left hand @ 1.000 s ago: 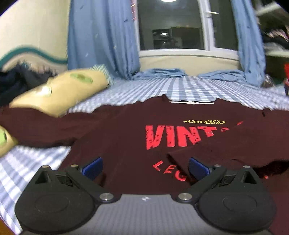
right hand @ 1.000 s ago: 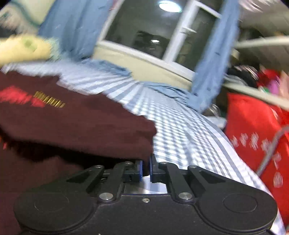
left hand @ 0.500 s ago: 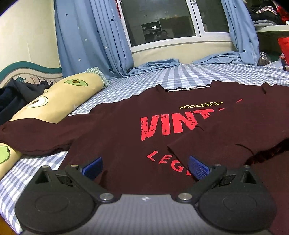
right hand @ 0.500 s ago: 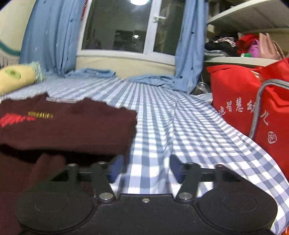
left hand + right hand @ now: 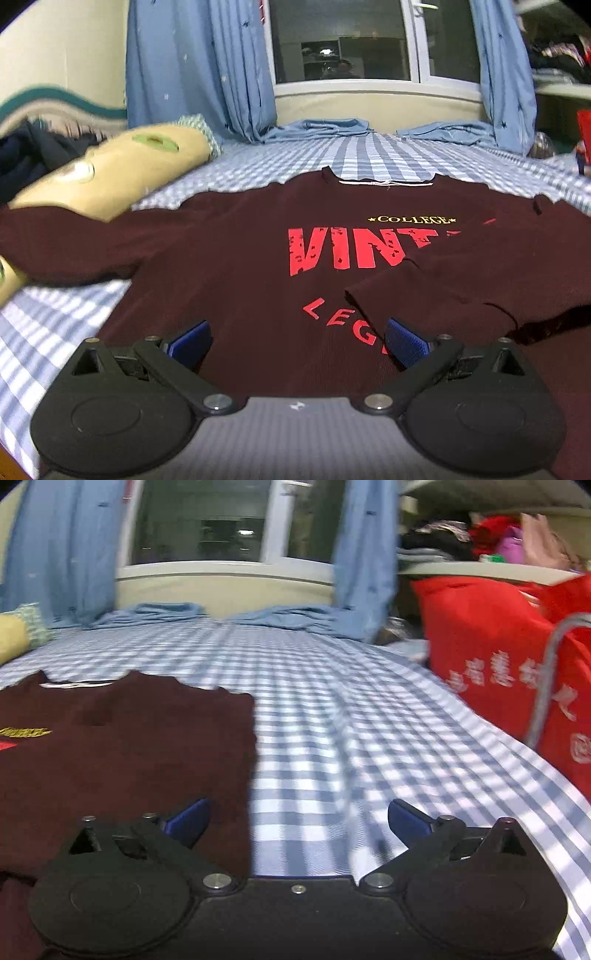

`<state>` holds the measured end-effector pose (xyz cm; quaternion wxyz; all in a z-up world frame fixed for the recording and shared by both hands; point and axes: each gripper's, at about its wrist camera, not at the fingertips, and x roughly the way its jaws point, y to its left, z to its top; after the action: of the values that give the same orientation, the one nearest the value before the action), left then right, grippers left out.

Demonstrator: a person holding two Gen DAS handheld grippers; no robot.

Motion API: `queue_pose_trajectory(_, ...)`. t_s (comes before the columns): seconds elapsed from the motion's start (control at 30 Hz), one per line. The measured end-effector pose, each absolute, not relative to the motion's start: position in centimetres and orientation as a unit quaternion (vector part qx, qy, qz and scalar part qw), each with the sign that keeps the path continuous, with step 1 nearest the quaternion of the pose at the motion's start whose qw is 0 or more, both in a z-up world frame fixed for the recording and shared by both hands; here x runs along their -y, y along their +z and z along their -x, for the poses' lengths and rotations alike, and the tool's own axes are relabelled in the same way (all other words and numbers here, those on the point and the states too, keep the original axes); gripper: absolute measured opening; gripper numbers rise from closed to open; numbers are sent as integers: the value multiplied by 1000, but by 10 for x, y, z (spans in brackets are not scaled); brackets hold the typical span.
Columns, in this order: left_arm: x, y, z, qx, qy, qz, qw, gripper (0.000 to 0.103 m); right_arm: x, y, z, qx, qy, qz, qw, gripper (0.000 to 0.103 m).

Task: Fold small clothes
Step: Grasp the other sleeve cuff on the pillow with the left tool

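Right now the bed (image 5: 369, 162), under its blue-and-white checked sheet, carries your maroon sweatshirt (image 5: 229, 258) laid flat, front up, neckline toward the window. Its chest print reads "COLLEGE" in yellow over large red letters, partly covered: the right sleeve (image 5: 461, 291) is folded in across the front, cuff lying over the lettering. The left sleeve (image 5: 66, 243) stretches out sideways and runs up against the avocado-print pillow (image 5: 110, 177). From the right wrist view, the folded side makes a straight edge down the shirt, with bare sheet beside it and a red bag (image 5: 509, 686) at the bed's edge. Your left gripper (image 5: 297, 341) hovers over the lower front, jaws spread wide and holding nothing. Your right gripper (image 5: 297, 821) has just been opening; its jaws are fully apart, empty, straddling the folded edge.
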<state>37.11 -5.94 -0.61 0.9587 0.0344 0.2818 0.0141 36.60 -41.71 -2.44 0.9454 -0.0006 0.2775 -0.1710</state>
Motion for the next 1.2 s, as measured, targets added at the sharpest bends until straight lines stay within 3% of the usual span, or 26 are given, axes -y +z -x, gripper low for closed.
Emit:
queue_pose_trajectory(0.17, 36, -8, -373, -292, -11, 42, 956, 102, 421, -28, -368, -290, -162, -16, 943, 102)
queue_pose_trajectory(0.43, -27, -7, -346, -220, -57, 198, 953, 102, 424, -22, -362, -275, -155, -30, 948, 102)
queue_pose_trajectory(0.63, -123, 20, -326, -174, 94, 129, 972, 102, 396, 4, -321, -215, -147, -31, 965, 103)
queue_pose_trajectory(0.83, -237, 41, -354, -166, 243, 88, 952, 102, 339, 19, -284, -172, -55, -49, 982, 103)
queue_pose_trajectory(1.2, -355, 54, -437, -155, 301, 190, 922, 102, 245, 4, -300, -154, 70, 44, 985, 103)
